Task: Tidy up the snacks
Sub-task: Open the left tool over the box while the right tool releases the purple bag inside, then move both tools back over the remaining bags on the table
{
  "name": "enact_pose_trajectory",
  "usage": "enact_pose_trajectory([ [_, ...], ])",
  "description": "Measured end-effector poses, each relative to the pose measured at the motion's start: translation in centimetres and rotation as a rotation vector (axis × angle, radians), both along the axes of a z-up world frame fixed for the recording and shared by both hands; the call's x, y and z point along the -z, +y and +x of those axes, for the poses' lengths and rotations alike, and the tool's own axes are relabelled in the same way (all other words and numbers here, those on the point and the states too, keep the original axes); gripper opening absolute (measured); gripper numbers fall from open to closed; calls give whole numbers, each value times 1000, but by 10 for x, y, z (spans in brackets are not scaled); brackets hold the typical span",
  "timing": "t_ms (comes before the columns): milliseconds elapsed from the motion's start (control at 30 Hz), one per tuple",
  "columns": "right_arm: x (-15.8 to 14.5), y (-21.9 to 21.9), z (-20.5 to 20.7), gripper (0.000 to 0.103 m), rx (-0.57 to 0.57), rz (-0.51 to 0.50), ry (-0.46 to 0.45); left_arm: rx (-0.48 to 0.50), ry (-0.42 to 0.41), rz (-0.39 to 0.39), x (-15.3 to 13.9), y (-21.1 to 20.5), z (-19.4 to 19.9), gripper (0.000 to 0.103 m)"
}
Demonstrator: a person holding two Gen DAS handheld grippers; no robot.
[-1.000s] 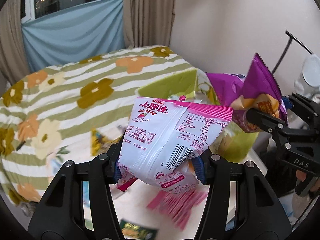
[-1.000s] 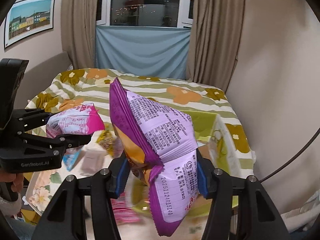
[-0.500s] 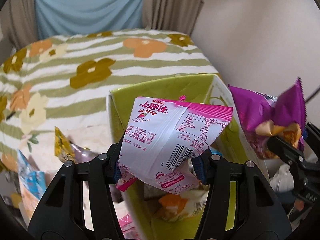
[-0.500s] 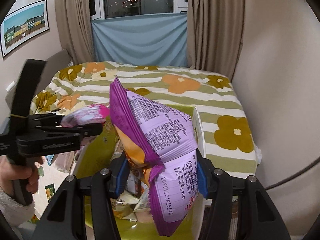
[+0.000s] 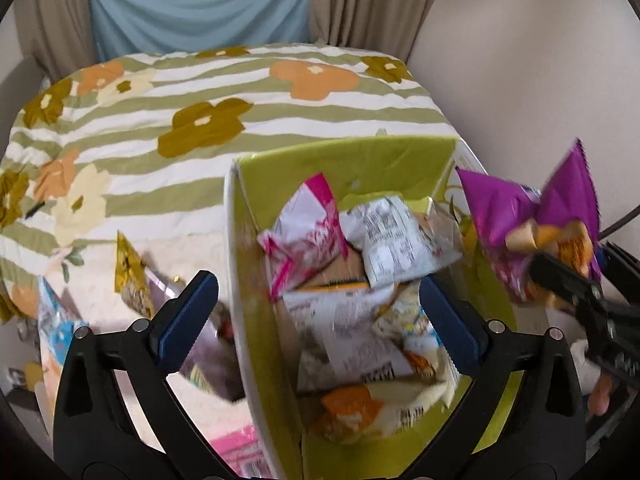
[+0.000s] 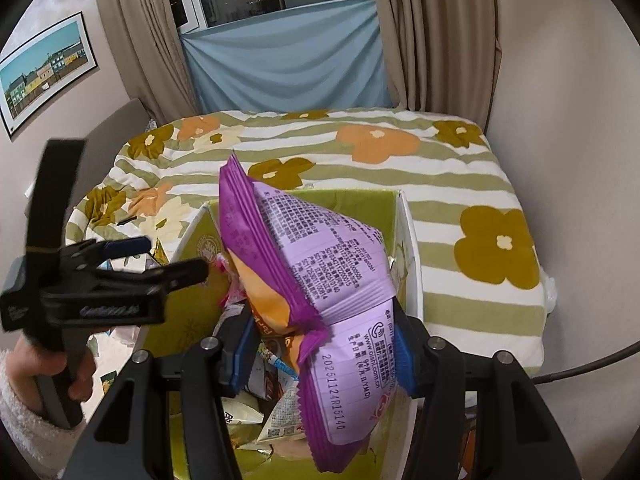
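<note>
A green cardboard box (image 5: pixel 352 160) stands on the flowered bedspread with several snack packets inside. The pink and white packet (image 5: pixel 308 228) lies in it, free of my left gripper (image 5: pixel 320 292), whose jaws are opening wide above the box with nothing between them. My right gripper (image 6: pixel 324 344) is shut on a purple snack bag (image 6: pixel 320 280) and holds it over the box (image 6: pixel 352 200). That purple bag (image 5: pixel 536 216) shows at the right edge of the left wrist view. In the right wrist view the left gripper (image 6: pixel 172 258) hovers at the box's left wall.
Loose packets lie on the bedspread left of the box: a yellow one (image 5: pixel 128 268), a blue one (image 5: pixel 56 328) and a pink one (image 5: pixel 240 448). A wall (image 6: pixel 568 120) runs close on the right. Curtains (image 6: pixel 432 32) hang behind the bed. A hand in a fleecy sleeve (image 6: pixel 28 380) holds the left gripper.
The left gripper moved over the green box and let go of the pink and white packet, which dropped in. The right gripper brought the purple bag over the box, still gripped.
</note>
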State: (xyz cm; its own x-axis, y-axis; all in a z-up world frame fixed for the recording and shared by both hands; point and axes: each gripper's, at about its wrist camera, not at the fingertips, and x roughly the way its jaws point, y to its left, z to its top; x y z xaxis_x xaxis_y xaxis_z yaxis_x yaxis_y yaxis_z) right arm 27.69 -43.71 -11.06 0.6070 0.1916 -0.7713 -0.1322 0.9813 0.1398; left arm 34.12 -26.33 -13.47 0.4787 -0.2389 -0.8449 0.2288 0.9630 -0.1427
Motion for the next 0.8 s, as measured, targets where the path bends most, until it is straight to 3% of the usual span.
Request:
enact_pose_trajectory([
  [533,-7,-7,43,56,72,59,30,-36,-64,44,-30,23,-28,100],
  [567,-6,-7,44,65,73,67,34,-39,-64,44,-31,25,-29,100],
  [600,-5,-7,44,81,76,74,35,-42,-65,46,-31,27,-31,100],
  [667,-4,-7,40,94,77,92,18,-48,-67,52,-31,29,-34,100],
  [800,-5,-8,26,94,62,121,-15,-64,-68,53,-30,33,-42,100],
])
